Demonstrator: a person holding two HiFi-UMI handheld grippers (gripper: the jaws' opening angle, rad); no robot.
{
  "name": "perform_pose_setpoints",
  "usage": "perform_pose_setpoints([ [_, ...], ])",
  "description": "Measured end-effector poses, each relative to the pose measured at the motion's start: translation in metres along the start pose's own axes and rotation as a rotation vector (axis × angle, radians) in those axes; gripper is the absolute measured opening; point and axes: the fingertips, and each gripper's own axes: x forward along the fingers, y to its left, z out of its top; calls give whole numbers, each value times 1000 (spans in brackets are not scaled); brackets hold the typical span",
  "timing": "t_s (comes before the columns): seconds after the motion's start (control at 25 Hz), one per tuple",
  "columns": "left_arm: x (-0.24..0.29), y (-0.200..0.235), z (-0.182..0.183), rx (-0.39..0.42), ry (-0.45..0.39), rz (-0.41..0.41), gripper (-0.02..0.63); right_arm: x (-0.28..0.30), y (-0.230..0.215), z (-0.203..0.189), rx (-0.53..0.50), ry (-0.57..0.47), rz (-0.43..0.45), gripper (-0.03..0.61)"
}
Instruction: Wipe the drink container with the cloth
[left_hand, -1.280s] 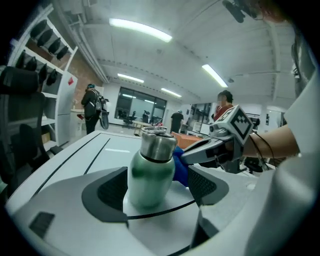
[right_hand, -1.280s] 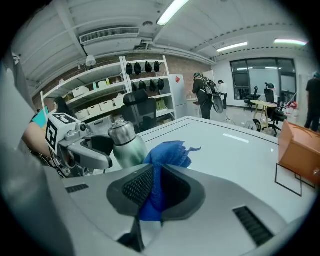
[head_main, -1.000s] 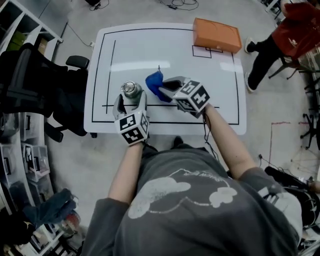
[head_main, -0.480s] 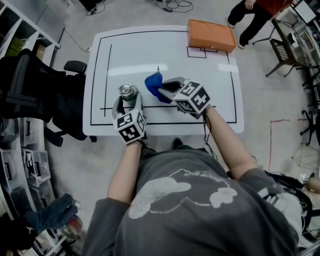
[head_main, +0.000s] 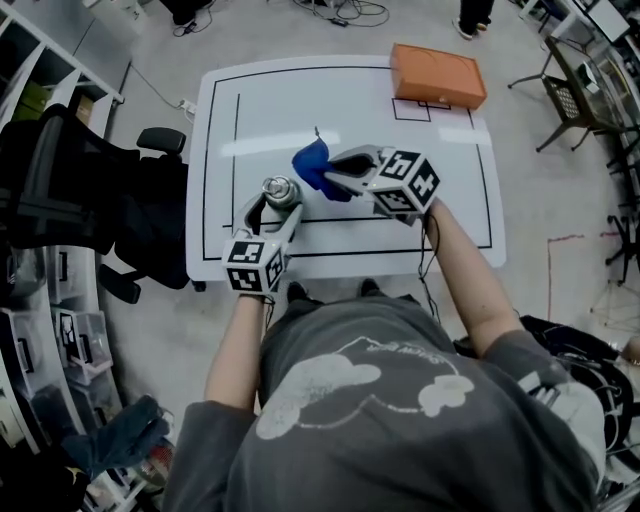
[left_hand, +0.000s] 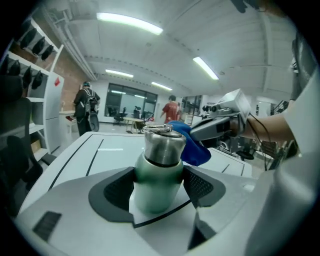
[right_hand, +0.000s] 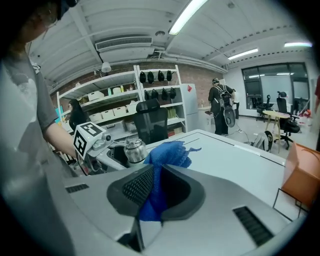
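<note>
While left tool (left_hand: 160, 186), jaws just closed, clamps drink container (left_hand: 159, 165) round green body: rigid metal, likely slippery. Right tool (right_hand: 152, 192) pinches cloth (right_hand: 167, 152): soft, limp, bunched beyond tips.

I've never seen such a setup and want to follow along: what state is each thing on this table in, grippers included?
drink container: capped, held by the left gripper.
left gripper: jaws have just been closing, now pressed on the drink container.
cloth: bunched, pinched, beside the drink container's top.
right gripper: shut on the cloth.
orange box: lying flat, untouched.
</note>
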Motion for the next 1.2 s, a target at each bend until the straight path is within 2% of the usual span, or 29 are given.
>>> perform_pose_setpoints([
  [0.36,-5,6,4,149,73,-386,307,41,7,34,-63,11,105,48],
  [0.68,-8,13,3,247,104,-611,308,79,13,37,-86,104,192,48],
  [0.8,-9,13,2,297,121,-667,308,90,10,33,-62,145,217,48],
  [0.92,-10,12,2,319,128,-690,308,99,6,26,-48,186,224,46],
  [1.2,-9,12,-1,264,96,-681,313,117,-4,-1,12,249,215,46],
])
